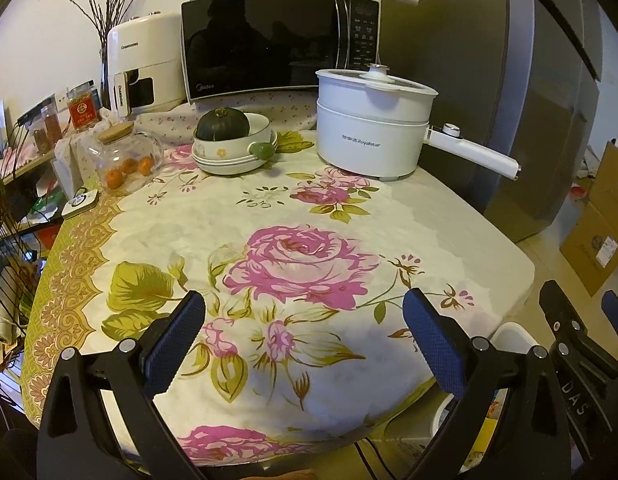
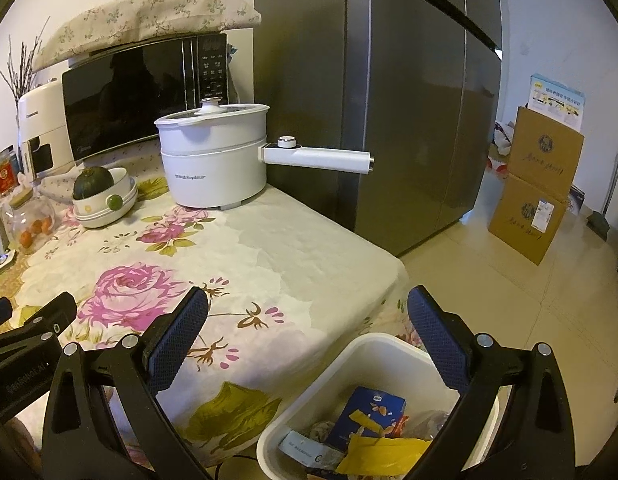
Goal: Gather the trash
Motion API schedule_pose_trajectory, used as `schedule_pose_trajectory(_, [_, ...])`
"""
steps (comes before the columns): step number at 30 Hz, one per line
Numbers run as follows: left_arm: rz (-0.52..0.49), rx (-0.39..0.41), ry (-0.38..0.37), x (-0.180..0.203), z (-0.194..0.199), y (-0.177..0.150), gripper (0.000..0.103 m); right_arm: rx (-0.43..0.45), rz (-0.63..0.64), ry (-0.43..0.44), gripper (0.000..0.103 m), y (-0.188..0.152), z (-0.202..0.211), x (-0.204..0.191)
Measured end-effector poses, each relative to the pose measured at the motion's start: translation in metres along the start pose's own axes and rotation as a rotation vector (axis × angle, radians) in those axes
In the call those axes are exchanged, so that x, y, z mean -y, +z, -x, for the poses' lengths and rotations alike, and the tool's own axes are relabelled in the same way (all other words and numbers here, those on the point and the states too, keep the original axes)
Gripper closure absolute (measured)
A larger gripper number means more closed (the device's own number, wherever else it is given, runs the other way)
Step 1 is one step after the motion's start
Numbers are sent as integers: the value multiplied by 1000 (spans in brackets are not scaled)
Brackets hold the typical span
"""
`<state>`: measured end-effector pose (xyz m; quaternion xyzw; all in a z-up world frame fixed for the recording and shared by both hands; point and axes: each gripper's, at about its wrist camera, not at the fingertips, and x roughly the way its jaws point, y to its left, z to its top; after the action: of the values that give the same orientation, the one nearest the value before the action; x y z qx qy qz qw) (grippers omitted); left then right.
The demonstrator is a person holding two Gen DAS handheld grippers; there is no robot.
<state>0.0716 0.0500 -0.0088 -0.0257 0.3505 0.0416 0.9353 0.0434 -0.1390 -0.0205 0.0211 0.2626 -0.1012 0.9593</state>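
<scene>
Your left gripper [image 1: 303, 316] and right gripper [image 2: 307, 312] both gape wide, holding nothing; trash [image 2: 369, 424] lies in the white bin [image 2: 309, 396] under your right gripper, beside the table [image 2: 269, 240]

White plastic trash bin [image 2: 373, 364] on the floor just beside the bench's near right corner, open-topped, holding a blue snack box [image 2: 367, 412] standing tilted, crumpled yellow wrapper [image 2: 385, 454] across the front, white labelled packet [image 2: 303, 450] at the left

"Royalstar" on white electric pot [image 1: 369, 136]; "Midea" on microwave [image 1: 277, 44]; "Changhong" on air fryer [image 1: 145, 64].
</scene>
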Motion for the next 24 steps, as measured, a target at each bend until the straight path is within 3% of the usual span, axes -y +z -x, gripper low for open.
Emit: schedule_pose_trajectory(24, [-2,-5,-1,2,1,-1,7,-3,-6,1,7,1,1,4])
